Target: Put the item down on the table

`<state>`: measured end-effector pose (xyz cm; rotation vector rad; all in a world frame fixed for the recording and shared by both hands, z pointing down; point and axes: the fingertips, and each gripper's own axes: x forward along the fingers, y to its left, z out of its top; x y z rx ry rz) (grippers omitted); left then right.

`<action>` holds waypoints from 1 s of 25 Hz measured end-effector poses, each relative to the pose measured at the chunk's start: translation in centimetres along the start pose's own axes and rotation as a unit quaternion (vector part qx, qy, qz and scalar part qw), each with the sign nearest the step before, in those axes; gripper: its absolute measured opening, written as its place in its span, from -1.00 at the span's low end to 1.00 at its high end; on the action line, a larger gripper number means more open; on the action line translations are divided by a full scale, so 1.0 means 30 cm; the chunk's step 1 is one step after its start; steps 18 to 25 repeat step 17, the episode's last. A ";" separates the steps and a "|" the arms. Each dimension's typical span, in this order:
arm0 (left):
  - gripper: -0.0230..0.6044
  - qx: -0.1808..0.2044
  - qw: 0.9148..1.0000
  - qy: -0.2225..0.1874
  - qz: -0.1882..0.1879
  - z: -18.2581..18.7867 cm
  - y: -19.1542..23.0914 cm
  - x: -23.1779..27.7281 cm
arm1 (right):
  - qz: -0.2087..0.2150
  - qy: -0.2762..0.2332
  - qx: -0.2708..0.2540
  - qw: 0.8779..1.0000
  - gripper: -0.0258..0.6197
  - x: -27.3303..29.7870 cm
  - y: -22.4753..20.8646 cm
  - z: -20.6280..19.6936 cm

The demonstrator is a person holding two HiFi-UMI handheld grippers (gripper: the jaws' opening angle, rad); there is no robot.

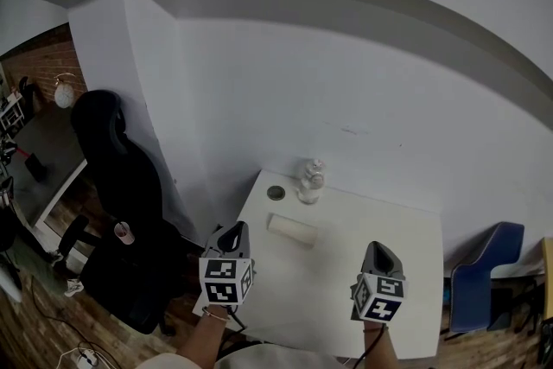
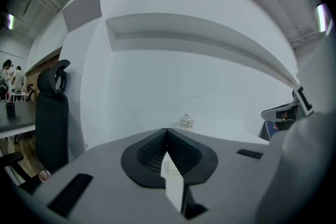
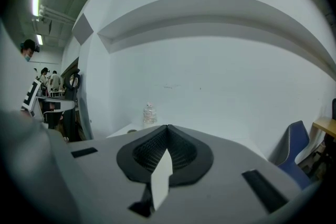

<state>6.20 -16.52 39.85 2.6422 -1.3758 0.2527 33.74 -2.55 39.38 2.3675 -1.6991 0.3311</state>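
Note:
A white table point(image 1: 346, 307) holds a white cylinder-shaped roll point(image 1: 292, 231) lying on its side, a clear plastic bottle point(image 1: 309, 181) standing at the far edge, and a small dark round lid point(image 1: 276, 193) beside it. My left gripper point(image 1: 232, 231) hovers over the table's left edge, just left of the roll, shut with nothing in it. My right gripper point(image 1: 381, 250) hangs over the table's right half, also shut and empty. In the left gripper view the jaws point(image 2: 167, 130) meet, with the bottle point(image 2: 186, 121) beyond. The right gripper point(image 3: 167, 126) shows closed jaws, the bottle point(image 3: 150, 114) ahead to the left.
A black office chair point(image 1: 117, 177) stands left of the table against a white wall corner. A blue chair point(image 1: 484, 276) sits at the right, next to the table. People stand far off at the left point(image 3: 50, 81). Cables lie on the wooden floor point(image 1: 52, 333).

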 end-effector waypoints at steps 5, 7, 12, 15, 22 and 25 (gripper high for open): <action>-0.87 0.005 1.000 0.002 -0.006 -0.001 -0.004 0.008 | -0.004 0.002 -0.002 1.000 -0.82 0.003 -0.002 -0.001; -0.87 0.008 1.000 0.005 -0.010 -0.004 -0.006 0.010 | -0.007 0.003 -0.005 1.000 -0.82 0.003 -0.005 -0.002; -0.87 0.012 1.000 0.008 -0.015 -0.006 -0.015 0.021 | -0.012 0.002 -0.004 1.000 -0.82 0.014 -0.017 0.005; -0.87 0.009 1.000 0.008 -0.018 -0.009 -0.021 0.028 | -0.015 0.001 -0.002 1.000 -0.82 0.019 -0.018 0.008; -0.87 0.007 1.000 0.008 -0.020 -0.010 -0.024 0.034 | -0.016 0.002 -0.001 1.000 -0.82 0.023 -0.017 0.008; -0.87 0.007 1.000 0.008 -0.020 -0.010 -0.024 0.034 | -0.016 0.002 -0.001 1.000 -0.82 0.023 -0.017 0.008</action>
